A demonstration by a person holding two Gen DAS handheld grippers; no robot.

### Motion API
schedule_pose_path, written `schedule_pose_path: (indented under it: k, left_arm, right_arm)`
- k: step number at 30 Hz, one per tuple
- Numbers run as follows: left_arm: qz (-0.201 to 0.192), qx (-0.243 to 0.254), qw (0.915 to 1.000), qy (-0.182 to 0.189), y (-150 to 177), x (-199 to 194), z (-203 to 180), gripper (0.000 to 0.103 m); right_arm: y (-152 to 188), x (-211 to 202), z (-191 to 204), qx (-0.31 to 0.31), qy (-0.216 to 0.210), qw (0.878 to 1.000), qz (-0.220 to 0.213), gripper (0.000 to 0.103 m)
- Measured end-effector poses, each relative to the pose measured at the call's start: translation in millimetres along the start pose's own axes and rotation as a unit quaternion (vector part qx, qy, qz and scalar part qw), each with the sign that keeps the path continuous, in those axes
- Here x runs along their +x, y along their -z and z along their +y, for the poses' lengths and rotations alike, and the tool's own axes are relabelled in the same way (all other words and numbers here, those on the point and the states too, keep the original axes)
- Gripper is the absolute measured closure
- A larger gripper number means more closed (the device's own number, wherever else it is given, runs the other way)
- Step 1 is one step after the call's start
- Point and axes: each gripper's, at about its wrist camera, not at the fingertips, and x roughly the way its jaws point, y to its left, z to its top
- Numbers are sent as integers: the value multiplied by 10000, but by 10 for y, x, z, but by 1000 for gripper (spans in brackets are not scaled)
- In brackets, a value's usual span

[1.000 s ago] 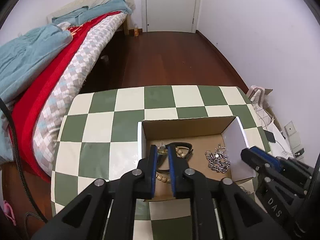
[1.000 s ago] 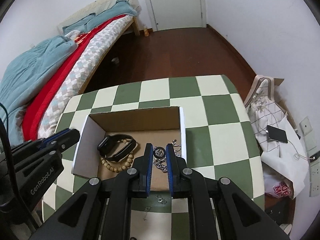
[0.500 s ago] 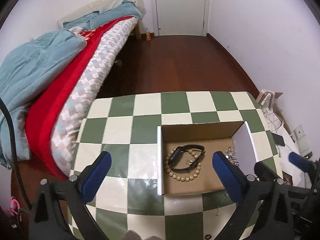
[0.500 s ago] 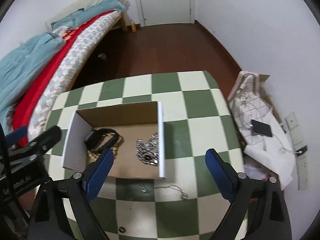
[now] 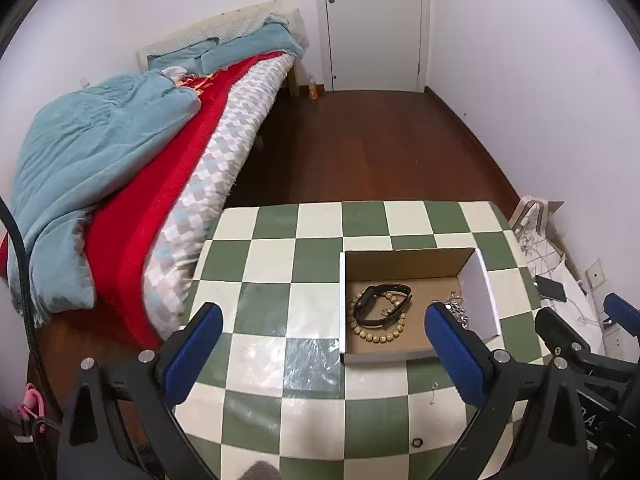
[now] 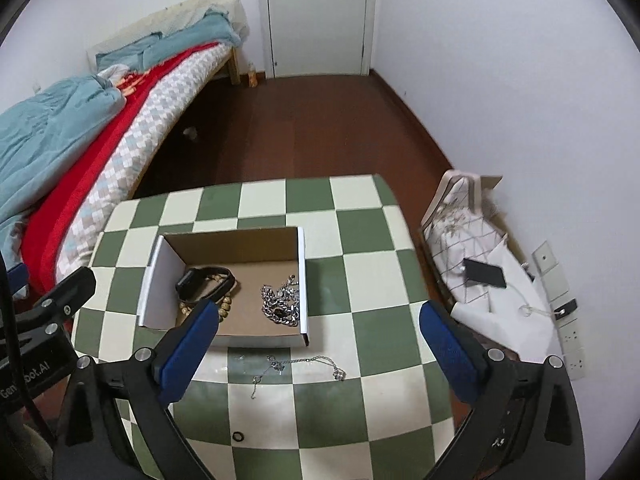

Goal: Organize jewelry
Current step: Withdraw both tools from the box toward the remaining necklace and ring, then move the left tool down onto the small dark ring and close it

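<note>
Cardboard box (image 6: 240, 330) sits mid-desk w/ a black watch (image 6: 202, 282) lying on a bead bracelet (image 6: 224, 308) in its left half, and a chunky silver chain (image 6: 280, 304) piled vs the right wall. Outside the box, just in front of it, a thin chain (image 6: 304, 362) lies loose on the checkered desk (image 6: 360, 264), plus a small dark ring (image 6: 238, 437) nearer the camera. Left gripper (image 5: 320, 352) and right gripper (image 6: 316, 350) both hang above the desk's near side, fingers spread wide apart, holding nothing. Bed (image 5: 120, 152) w/ red + teal blankets is off to the left, white door (image 6: 318, 16) at the back.
</note>
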Motion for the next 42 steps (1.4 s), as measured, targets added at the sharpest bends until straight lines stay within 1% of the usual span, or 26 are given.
schedule_pose_path:
  k: [4, 6, 8, 11, 13, 16, 17, 18, 19, 20, 21, 22, 24, 25, 26, 28, 30, 31, 32, 33, 34, 36, 38, 40, 41, 42]
  left_arm:
    - [-159, -29, 9998, -72, 75, -228, 63, 0]
    - [-247, -57, 9996, -115, 127, -333, 97, 0]
    - [-297, -90, 9993, -195, 185, -410, 125, 0]
    - [-362, -32, 9986, -392, 365, -486, 130, 0]
    - [-295, 40, 9984, -477, 526, -454, 104, 0]
    - [48, 226, 9986, -467, 805, -252, 5, 0]
    - [126, 272, 9986, -428, 882, -207, -33, 0]
    - [271, 357, 9983, -363, 987, -115, -102, 0]
    - [396, 440, 9978, -314, 1065, -34, -169, 1]
    - [513, 541, 9969, -254, 1149, 48, -248, 1]
    - [631, 653, 9957, -205, 1240, 137, -340, 2]
    - [751, 774, 9941, -145, 1326, 227, -438, 3]
    - [960, 950, 9908, -58, 1454, 357, -591, 12]
    - [1043, 1021, 9893, -43, 1505, 411, -662, 21]
    - [1172, 1089, 9871, -18, 1562, 496, -739, 25]
    - [1295, 1132, 9851, 13, 1625, 587, -824, 31]
    - [1331, 1207, 9837, -3, 1665, 658, -897, 33]
    - [1347, 1233, 9832, -3, 1680, 681, -921, 40]
    - [1391, 1272, 9821, 4, 1701, 719, -956, 52]
    - [1439, 1292, 9811, 5, 1714, 748, -976, 59]
    - [1419, 1268, 9817, 42, 1715, 753, -985, 63]
    - [1420, 1272, 9816, 68, 1715, 761, -1005, 69]
    - [1404, 1290, 9816, 115, 1713, 770, -1021, 91]
    - [1395, 1306, 9815, 152, 1724, 761, -1032, 94]
    - [1395, 1311, 9814, 170, 1724, 763, -1034, 98]
    - [1399, 1307, 9813, 185, 1732, 758, -1036, 99]
  right_arm:
    - [74, -310, 6, 30, 53, 9997, -244, 1]
    - [123, -438, -1, 91, 5, 9994, -327, 1]
    - [200, -550, -18, 159, -103, 9993, -337, 1]
    - [359, -643, -57, 261, -239, 9990, -284, 1]
    - [491, -642, -88, 298, -226, 9991, -215, 1]
    - [750, -556, -179, 384, -86, 9992, -46, 2]
    - [856, -501, -215, 414, -18, 9991, 57, 8]
    - [938, -448, -245, 428, 14, 9990, 142, 25]
    - [1048, -371, -280, 437, 81, 9986, 281, 47]
    - [1121, -301, -311, 446, 135, 9981, 396, 54]
    - [1201, -218, -354, 469, 137, 9975, 517, 57]
    - [1302, -125, -415, 537, 109, 9962, 676, 57]
    - [1430, -7, -507, 646, 104, 9944, 829, 57]
    - [1503, 56, -573, 737, 97, 9928, 941, 57]
    - [1545, 98, -616, 788, 91, 9918, 1002, 57]
    - [1596, 166, -700, 883, 115, 9900, 1097, 57]
    - [1608, 211, -785, 1011, 117, 9882, 1141, 57]
    - [1612, 228, -831, 1071, 120, 9875, 1150, 57]
    - [1607, 241, -866, 1109, 131, 9871, 1151, 57]
    - [1591, 245, -880, 1130, 139, 9868, 1148, 57]
    - [1586, 253, -903, 1158, 135, 9866, 1144, 57]
    - [1565, 267, -924, 1199, 122, 9861, 1141, 57]
    - [1546, 281, -930, 1213, 127, 9859, 1141, 57]
    - [1544, 292, -940, 1253, 91, 9854, 1151, 57]
    - [1538, 299, -937, 1266, 80, 9851, 1157, 57]
    - [1532, 306, -931, 1271, 80, 9850, 1162, 57]
